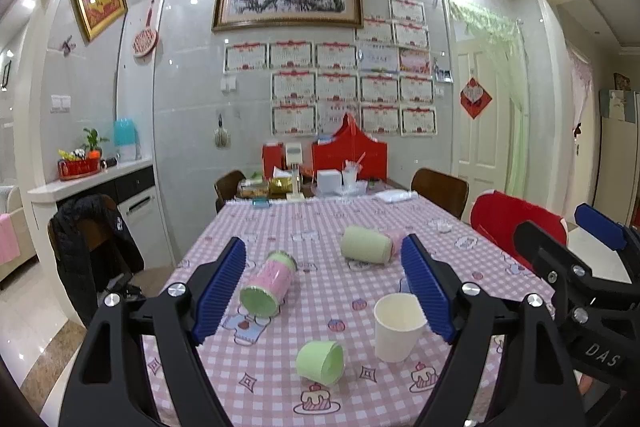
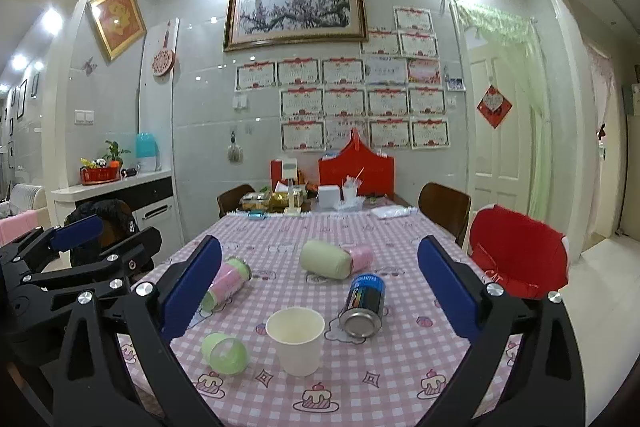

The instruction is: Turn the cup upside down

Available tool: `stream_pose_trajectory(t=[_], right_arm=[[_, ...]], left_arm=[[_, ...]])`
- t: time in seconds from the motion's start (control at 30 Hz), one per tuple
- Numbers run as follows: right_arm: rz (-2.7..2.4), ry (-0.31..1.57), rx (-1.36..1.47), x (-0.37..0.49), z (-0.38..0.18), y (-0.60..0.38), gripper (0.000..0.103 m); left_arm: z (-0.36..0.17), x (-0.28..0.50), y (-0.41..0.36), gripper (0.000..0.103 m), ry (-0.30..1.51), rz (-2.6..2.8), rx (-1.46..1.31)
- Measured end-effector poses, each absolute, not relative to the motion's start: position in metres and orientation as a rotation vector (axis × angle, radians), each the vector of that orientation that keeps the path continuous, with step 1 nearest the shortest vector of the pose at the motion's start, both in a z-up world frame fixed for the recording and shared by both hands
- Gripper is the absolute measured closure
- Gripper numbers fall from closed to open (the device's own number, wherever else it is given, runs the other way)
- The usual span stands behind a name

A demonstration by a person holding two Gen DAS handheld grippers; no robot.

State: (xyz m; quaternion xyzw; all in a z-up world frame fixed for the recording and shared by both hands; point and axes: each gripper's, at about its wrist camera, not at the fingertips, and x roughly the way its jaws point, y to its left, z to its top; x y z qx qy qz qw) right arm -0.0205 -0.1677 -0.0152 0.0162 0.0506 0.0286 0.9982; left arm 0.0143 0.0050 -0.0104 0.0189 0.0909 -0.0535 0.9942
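Observation:
A white paper cup (image 1: 398,327) stands upright, mouth up, on the pink checked tablecloth (image 1: 320,291). It also shows in the right wrist view (image 2: 297,339). My left gripper (image 1: 326,287) is open and empty, held above the table with the cup just inside its right finger (image 1: 428,291). My right gripper (image 2: 320,291) is open and empty, with the cup low between its fingers and apart from both. The right gripper also shows at the right edge of the left wrist view (image 1: 568,231). The left gripper shows at the left of the right wrist view (image 2: 106,233).
A small green cup (image 1: 321,363) (image 2: 225,353) lies on its side beside the paper cup. A pink-and-green bottle (image 1: 269,285), a green-and-pink bottle (image 1: 368,245) and a blue can (image 2: 363,305) lie further back. Boxes and clutter fill the far end. A red chair (image 2: 520,259) stands at the right.

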Motion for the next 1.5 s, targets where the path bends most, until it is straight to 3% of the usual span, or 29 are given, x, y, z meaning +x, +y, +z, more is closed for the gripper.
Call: stream_pose_trajectory(t=[0.27,1.5], right_arm=[[0.034,0.04,0.014,-0.028,-0.013,-0.169,0.008],[0.025,0.048,0.016,-0.03,-0.02,-0.17,0.008]], left_arm=[[-0.004,0.002,-0.001,0.023,0.113,-0.098,0.048],[-0.008,0.0,-0.007,0.023,0.106,-0.079,0.065]])
